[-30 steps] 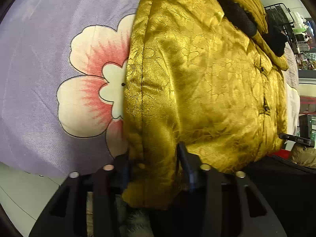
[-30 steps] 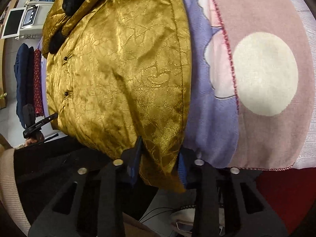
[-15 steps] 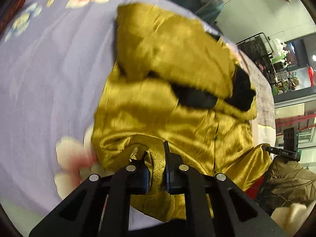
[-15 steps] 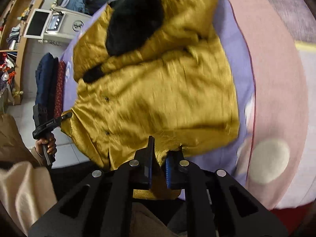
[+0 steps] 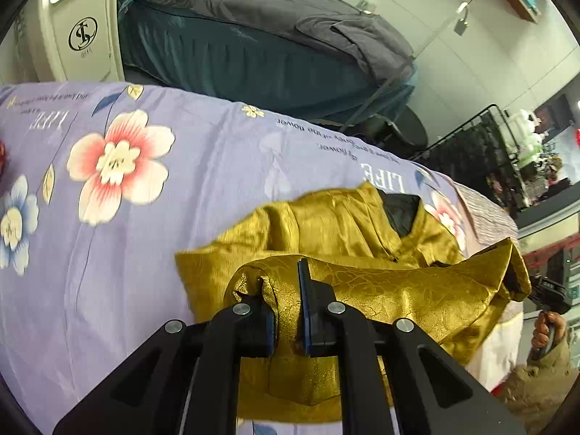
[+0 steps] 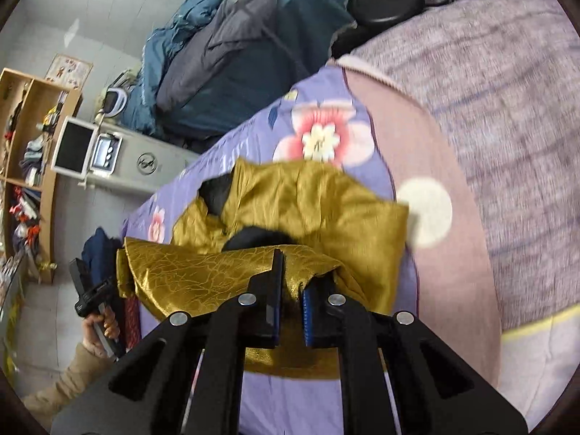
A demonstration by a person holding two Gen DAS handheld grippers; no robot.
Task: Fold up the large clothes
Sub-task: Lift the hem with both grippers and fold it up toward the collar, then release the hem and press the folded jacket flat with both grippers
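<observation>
A gold brocade jacket [image 5: 398,290] with black lining [image 5: 400,210] lies on a lilac flowered bedsheet [image 5: 145,217]. My left gripper [image 5: 286,290] is shut on one hem corner of the jacket and holds it lifted above the bed. My right gripper [image 6: 290,282] is shut on the other hem corner of the jacket [image 6: 203,275], also lifted. The hem hangs stretched between the two grippers, folded back over the rest of the jacket [image 6: 326,195]. The other gripper shows at the edge of each view, far right [image 5: 547,290] and far left [image 6: 90,290].
A pink blanket with a white dot [image 6: 427,210] and a grey knit cover [image 6: 507,90] lie right of the jacket. A second bed with dark bedding [image 5: 272,36] stands beyond. A white machine [image 5: 79,32] and a wooden shelf [image 6: 32,145] stand nearby.
Both grippers closed on the jacket's bottom hem, lifted it off the bed and carried it up and forward over the jacket body. The views tilted up toward the room.
</observation>
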